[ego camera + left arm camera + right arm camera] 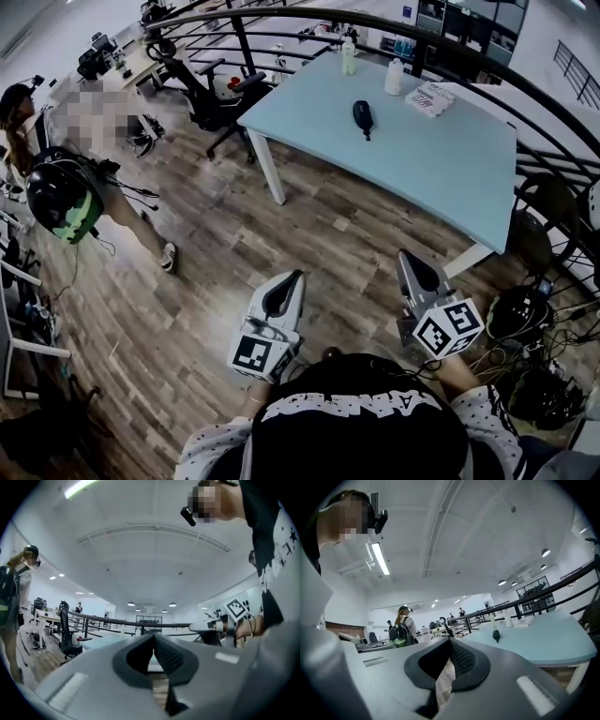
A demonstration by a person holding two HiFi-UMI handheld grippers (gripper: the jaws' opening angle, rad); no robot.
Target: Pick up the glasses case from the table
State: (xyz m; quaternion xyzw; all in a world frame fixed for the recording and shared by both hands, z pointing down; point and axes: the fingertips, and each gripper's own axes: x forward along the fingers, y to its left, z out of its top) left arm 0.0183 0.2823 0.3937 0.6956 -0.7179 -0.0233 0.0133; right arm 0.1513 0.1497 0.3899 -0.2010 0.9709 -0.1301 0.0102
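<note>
A dark oval glasses case [363, 115] lies near the middle of a pale blue table [450, 159], far ahead of both grippers. In the right gripper view the glasses case [496, 634] is a small dark shape on the table top [543, 641]. My left gripper [298, 275] and right gripper [404, 254] are held level over the wooden floor, short of the table, side by side. Each has its jaws together at the tips, with nothing between them. The left gripper [153, 636] points toward the table edge [101, 641]. The right gripper [450, 640] points toward the case.
Two white bottles [349, 56] [395, 77] and a printed sheet [431, 97] stand at the table's far side. A dark railing [281, 17] curves behind it. An office chair [202, 89] is on the left, a person with a backpack [66, 202] further left, and cables [525, 319] on the right.
</note>
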